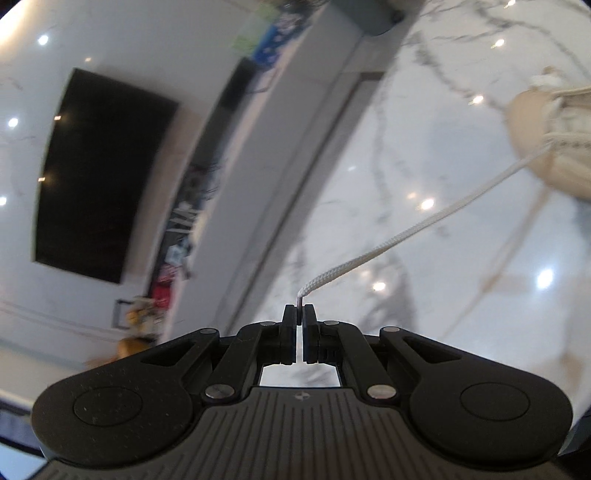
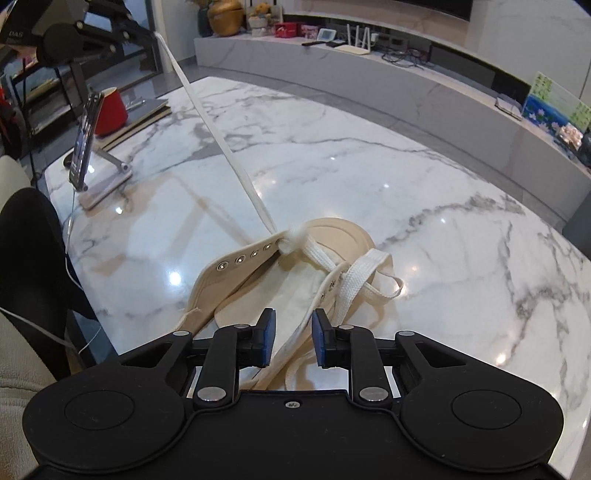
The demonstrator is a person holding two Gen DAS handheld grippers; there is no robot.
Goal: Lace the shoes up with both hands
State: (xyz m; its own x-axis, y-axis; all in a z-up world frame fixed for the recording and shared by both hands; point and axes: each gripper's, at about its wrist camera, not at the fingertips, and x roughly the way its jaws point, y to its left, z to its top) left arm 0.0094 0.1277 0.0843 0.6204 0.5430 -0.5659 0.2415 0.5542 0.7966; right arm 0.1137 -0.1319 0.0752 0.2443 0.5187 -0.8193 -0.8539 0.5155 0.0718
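A beige canvas shoe lies on the marble table with its flaps spread and a row of metal eyelets showing. A white lace runs taut from the front eyelet up to my left gripper at the top left. In the left wrist view that gripper is shut on the lace tip, with the shoe far right. My right gripper hovers over the shoe's opening with its jaws apart. The right flap edge passes below the gap, unpinched. Loose lace loops lie across the toe side.
A phone on a stand, a red cup and a notebook sit at the table's far left corner. A dark chair back stands at the left edge. A long marble console runs behind the table.
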